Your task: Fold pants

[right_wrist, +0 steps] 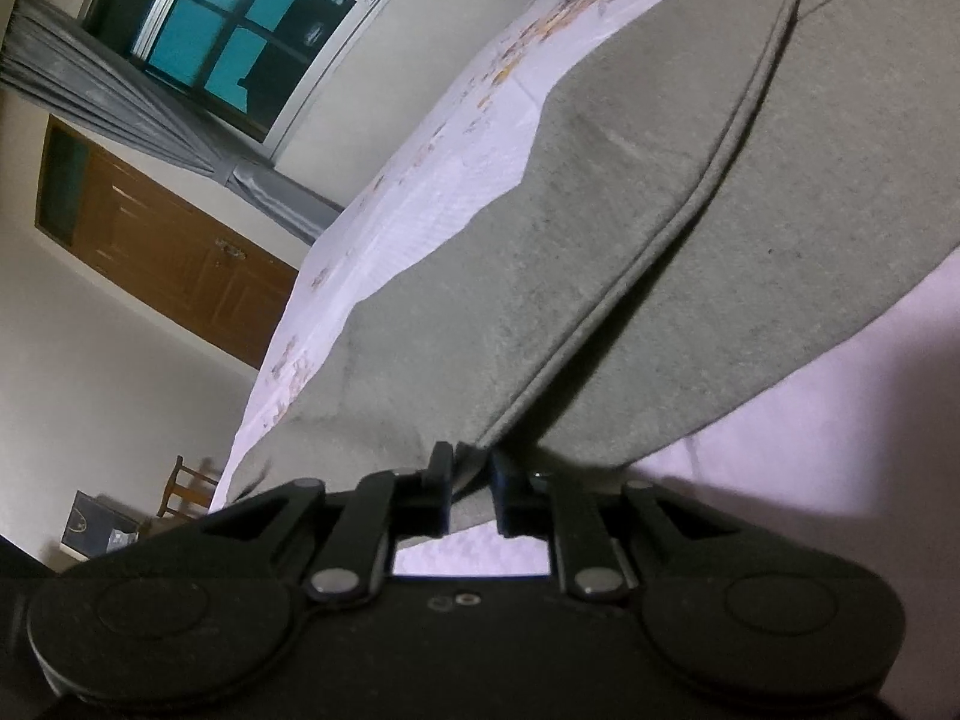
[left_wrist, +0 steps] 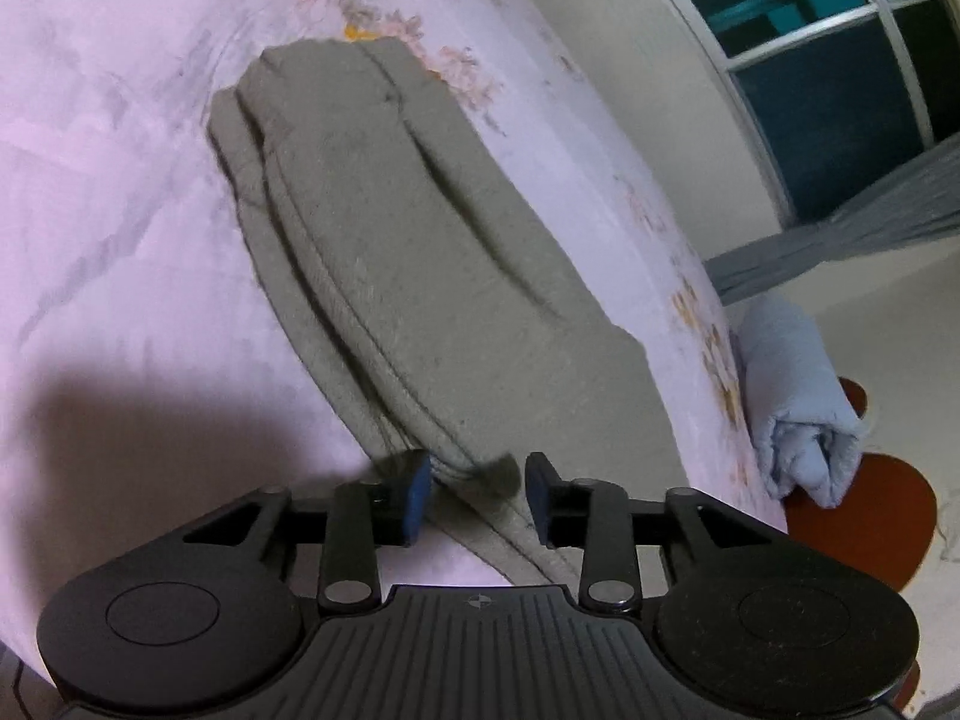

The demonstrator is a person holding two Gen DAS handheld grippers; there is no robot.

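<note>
The pants (left_wrist: 408,276) are lying folded lengthwise on the bed (left_wrist: 120,240), near its edge. I am holding my left claw (left_wrist: 478,495) open, its fingers straddling the seamed edge of the pants without pinching it. I am keeping my right claw (right_wrist: 471,495) partly open around a corner of the pants (right_wrist: 600,252); whether its pads are touching the cloth, I cannot tell.

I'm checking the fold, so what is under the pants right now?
The pants lie on a pale floral bedsheet, which shows all around them. They are already doubled, one layer over another. Whatever lies between or beneath the layers is covered.
</note>
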